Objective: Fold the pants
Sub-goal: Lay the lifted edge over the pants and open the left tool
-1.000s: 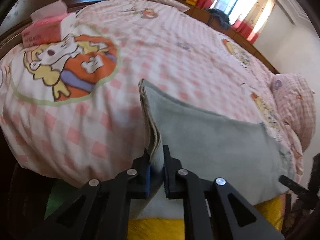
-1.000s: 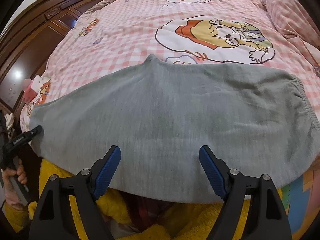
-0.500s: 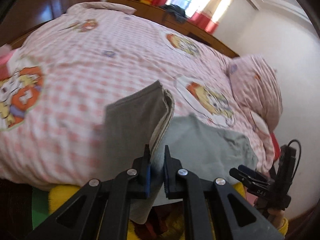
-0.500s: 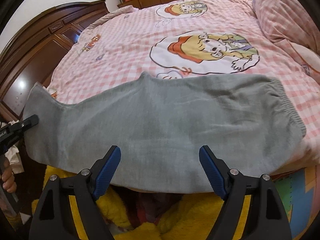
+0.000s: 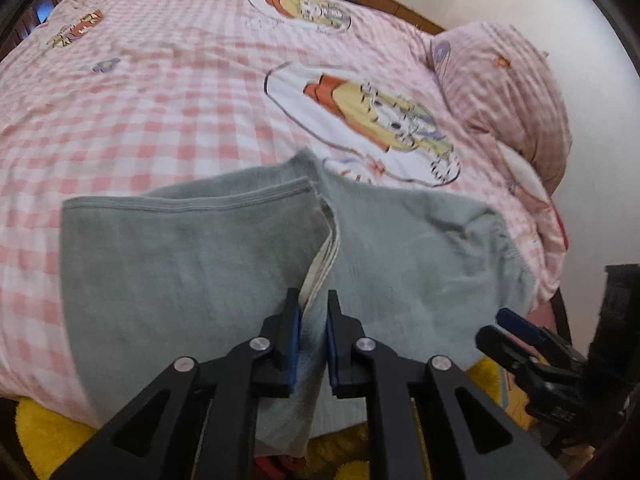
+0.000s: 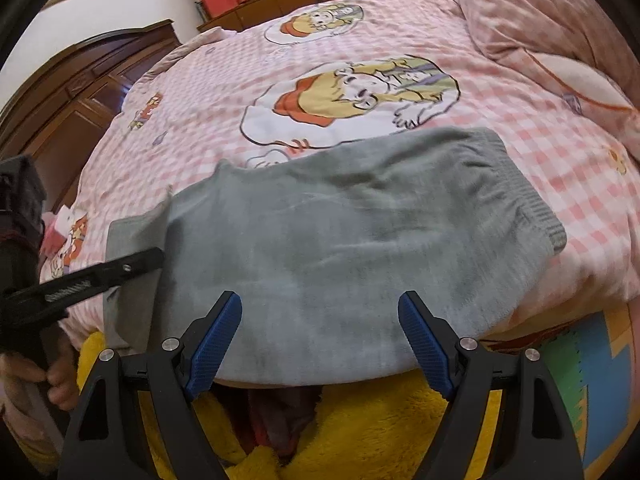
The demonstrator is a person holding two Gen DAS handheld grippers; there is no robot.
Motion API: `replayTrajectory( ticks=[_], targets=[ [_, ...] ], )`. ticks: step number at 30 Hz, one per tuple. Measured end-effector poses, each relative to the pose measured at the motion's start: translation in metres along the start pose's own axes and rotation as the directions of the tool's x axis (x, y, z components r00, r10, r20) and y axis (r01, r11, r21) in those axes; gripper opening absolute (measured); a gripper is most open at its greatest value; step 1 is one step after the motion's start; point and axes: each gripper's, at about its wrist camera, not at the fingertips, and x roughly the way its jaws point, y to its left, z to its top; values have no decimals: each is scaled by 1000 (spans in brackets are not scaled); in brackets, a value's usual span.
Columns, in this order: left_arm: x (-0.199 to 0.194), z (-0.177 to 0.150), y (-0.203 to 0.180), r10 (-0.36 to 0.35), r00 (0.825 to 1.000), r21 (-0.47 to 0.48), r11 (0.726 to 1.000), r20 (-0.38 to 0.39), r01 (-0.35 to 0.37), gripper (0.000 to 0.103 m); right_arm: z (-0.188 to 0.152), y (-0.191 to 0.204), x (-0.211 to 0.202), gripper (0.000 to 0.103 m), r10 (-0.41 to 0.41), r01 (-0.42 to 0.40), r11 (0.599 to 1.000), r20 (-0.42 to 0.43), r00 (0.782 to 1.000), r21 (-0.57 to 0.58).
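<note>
A pink checked bedspread [image 5: 160, 92] fills both frames, grey sweatpants [image 6: 340, 232] lie lower centre, their leg cuff pinched in the left gripper [image 5: 313, 330] for folding toward the waistband, while the right gripper [image 6: 320, 344] hangs wide, empty.

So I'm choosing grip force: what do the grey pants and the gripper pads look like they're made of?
The grey pants look like soft, matte knit, probably fleece-lined cotton: ribbed waistband, pale fuzzy inner layer at the hem. The right gripper pads look like blue textured rubber or plastic.

Black grippers [image 6: 320, 344] (blue ribbed pads [image 6: 218, 344]), silver screws [image 6: 169, 345].
</note>
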Motion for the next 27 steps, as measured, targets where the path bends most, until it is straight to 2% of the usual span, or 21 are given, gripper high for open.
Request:
replayTrajectory(
  ticks=[3,7,9,14,17,20,27],
  targets=[
    [9,-4,1,-21,999,-10,1000,-32,21,22,-1,-6,6,83,5,-5,1000,-15,1000,16],
    [5,-7,-6,-32,999,24,999,-34,33,42,-3,-8,13,83,6,-5,1000,-38,999,30],
    [-1,-8,-9,-30,999,44,999,-30,32,46,-3,-7,15,83,4,-3,1000,-41,999,31],
    [-20,-11,-3,9,1000,55,998,9,-9,51,-1,3,16,83,13,-12,1000,-48,999,16],
    [-30,-14,12,86,996,35,996,31,-87,51,0,13,18,83,24,-24,1000,-56,998,-9],
    [-38,-17,34,155,987,-5,988,46,-155,53,5,27,22,83,48,-50,998,-67,997,-37],
    [-48,-25,76,227,973,-90,971,41,-223,55,14,69,37,83,117,-129,986,-108,987,-109]
  ],
)
